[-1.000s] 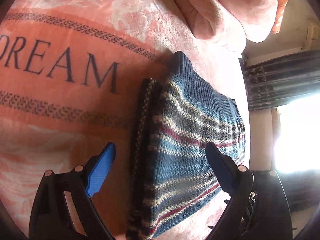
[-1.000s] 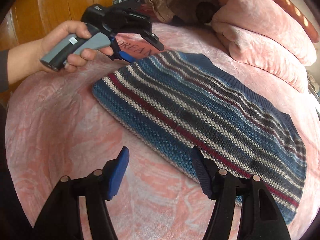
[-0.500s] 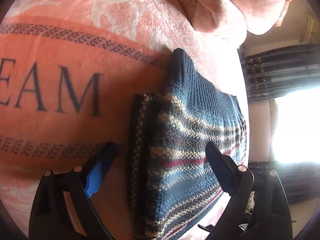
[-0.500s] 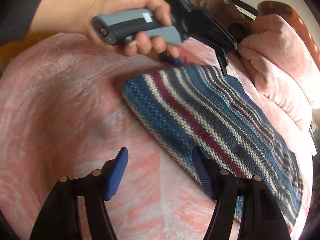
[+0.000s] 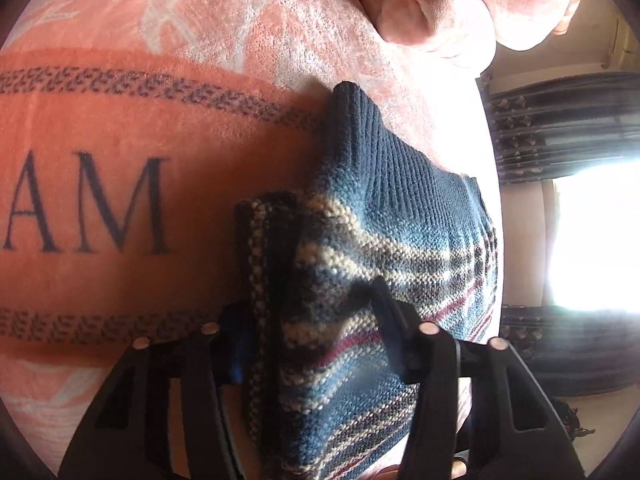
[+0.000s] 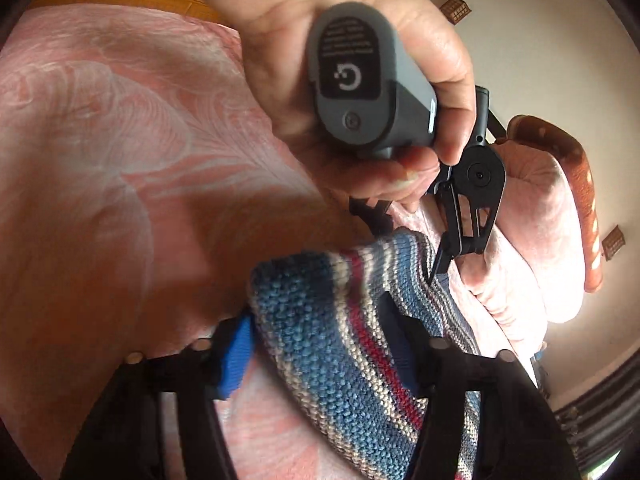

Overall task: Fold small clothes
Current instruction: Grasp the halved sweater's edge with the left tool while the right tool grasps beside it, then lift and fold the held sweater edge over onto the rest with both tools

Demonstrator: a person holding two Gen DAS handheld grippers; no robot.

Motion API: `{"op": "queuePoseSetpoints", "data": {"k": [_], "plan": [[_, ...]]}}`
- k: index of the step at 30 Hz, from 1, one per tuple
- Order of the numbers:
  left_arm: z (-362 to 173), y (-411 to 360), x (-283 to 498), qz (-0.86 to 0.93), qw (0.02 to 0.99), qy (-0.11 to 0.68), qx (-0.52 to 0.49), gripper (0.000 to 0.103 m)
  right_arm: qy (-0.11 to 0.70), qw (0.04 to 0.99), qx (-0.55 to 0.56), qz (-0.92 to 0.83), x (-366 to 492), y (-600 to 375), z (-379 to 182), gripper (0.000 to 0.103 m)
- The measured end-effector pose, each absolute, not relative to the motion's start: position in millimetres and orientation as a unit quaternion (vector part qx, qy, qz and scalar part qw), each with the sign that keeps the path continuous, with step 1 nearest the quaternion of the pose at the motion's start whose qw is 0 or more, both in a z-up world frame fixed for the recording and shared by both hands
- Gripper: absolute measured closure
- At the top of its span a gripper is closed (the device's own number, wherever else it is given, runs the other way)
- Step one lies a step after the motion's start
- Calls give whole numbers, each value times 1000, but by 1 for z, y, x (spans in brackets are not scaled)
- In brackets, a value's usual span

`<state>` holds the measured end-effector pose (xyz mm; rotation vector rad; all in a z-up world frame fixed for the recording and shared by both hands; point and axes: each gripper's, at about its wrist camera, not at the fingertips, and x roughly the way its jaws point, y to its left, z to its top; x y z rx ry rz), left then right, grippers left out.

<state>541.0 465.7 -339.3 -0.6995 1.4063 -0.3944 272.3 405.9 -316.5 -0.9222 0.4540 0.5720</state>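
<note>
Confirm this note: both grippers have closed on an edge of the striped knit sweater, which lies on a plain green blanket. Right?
Not quite. The blanket is pink and orange with printed letters, as the left wrist view shows. Left gripper and right gripper do clamp the striped knit sweater.

I log the sweater (image 5: 372,248) as coarse, chunky knit wool-like cloth with a ribbed hem; the blanket (image 5: 120,128) as soft, matt plush fleece. My left tool (image 5: 308,344) is matt black plastic with small metal pins, its handle (image 6: 360,80) smooth grey plastic.
</note>
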Motion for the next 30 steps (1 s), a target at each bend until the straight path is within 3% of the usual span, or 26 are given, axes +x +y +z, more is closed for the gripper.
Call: {"op": "queuePoseSetpoints", "data": {"k": [2,4,30], "plan": [[-334,465,542,-170,691,629,-311,76,225,841,-413,268,277,405,-310,76],[-327,462,544,-163,693,633,-303,79,237,849,-386,272,281,402,-300,82],[-216,398,564,-127,717,648,-226,84,250,901,-235,264,299,314,-185,86]]}}
